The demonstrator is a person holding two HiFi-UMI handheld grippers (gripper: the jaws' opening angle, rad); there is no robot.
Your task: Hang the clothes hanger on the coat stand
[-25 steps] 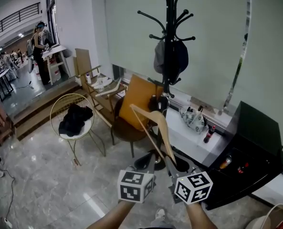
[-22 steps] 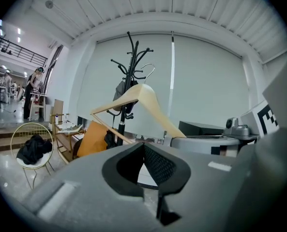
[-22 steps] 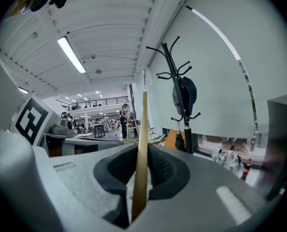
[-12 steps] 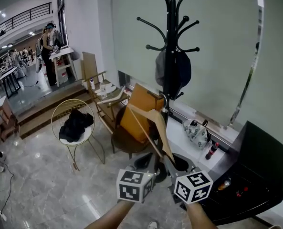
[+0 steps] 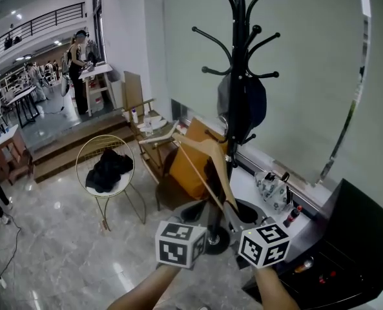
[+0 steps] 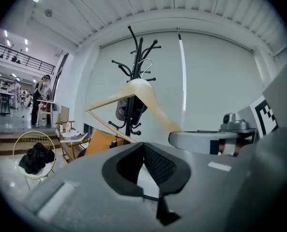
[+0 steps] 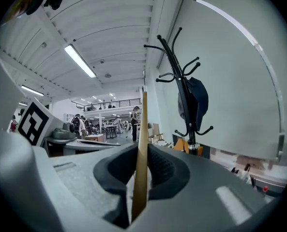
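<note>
The clothes hanger (image 5: 207,152) is showing pale natural wood, the coat stand (image 5: 242,50) black, its bag (image 5: 254,105) dark navy. The left tongs (image 6: 144,166) and right tongs (image 7: 139,175) are showing grey shells, black pads and black-and-white marker cubes. The floor (image 5: 62,250) is showing grey marbling.

Head view looks down; both gripper views share the coat stand (image 5: 241,57).

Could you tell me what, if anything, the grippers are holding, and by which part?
The right gripper grips the pale wooden clothes hanger in its jaws by one shoulder end; the left gripper holds nothing.
</note>
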